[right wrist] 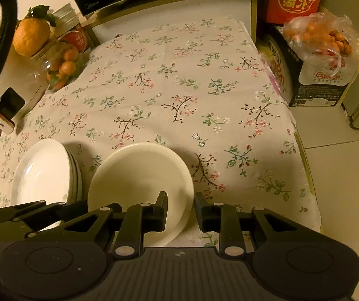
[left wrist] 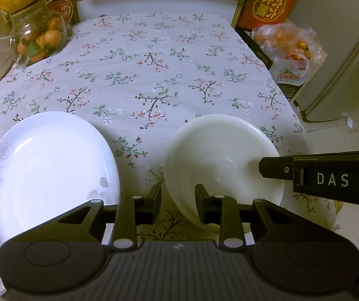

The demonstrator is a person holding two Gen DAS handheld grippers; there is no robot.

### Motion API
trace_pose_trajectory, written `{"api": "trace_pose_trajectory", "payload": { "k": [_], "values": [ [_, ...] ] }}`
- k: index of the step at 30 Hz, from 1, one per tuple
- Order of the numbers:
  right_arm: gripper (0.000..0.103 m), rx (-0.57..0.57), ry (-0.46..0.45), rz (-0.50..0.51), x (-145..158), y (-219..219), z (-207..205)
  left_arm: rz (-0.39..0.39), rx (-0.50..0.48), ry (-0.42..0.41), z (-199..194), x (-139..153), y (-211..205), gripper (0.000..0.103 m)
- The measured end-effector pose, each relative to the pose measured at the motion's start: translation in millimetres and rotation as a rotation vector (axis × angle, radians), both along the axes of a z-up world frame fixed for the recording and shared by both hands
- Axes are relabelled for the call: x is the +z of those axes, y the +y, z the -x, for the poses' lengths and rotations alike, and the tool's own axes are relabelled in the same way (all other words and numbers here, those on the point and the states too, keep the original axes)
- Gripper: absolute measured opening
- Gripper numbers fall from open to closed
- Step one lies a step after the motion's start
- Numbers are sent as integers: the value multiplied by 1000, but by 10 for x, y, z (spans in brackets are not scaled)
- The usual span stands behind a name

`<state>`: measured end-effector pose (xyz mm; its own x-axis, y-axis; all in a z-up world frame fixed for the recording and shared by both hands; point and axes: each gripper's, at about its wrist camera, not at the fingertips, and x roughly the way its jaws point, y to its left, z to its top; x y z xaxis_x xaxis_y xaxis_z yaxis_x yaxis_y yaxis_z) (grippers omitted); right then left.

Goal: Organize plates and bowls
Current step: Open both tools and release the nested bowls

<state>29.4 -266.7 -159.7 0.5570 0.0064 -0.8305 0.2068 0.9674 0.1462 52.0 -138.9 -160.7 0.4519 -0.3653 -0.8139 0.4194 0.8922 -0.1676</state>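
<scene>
A white bowl [left wrist: 219,150] sits on the floral tablecloth [left wrist: 154,75], with what looks like a second rim under it. My left gripper [left wrist: 178,200] stands open astride the bowl's left rim, one finger outside, one over the inside, pads not pressing. My right gripper [right wrist: 182,208] is open astride the right rim of the bowl [right wrist: 139,175] in the same way. A black finger [left wrist: 272,168] of the right gripper reaches over the bowl from the right. A stack of white plates [left wrist: 51,165] lies just left of the bowl, seen as stacked rims [right wrist: 44,173] in the right wrist view.
At the back left stands a glass jar of small oranges [left wrist: 36,37] with a large citrus on top. A red box [left wrist: 272,0] and a plastic bag of oranges [left wrist: 292,42] on a carton stand past the table's right edge. A white device [right wrist: 1,120] lies at the left.
</scene>
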Motion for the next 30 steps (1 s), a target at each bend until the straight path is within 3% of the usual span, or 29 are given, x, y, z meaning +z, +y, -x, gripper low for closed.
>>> {"api": "trace_pose_trajectory", "payload": {
  "k": [8,20,22,30],
  "values": [
    [25,-1,-12,-2,31,-11,19,22,13,-7,13,61,34,31],
    [47,-14,-35,5,96,-44,43,51,28,-18,-4,105,79,53],
    [59,-20,-33,9,96,-52,39,54,27,-22,-12,107,79,56],
    [76,-34,-34,20,101,-62,31,75,27,-13,-43,92,85,69]
  ]
}}
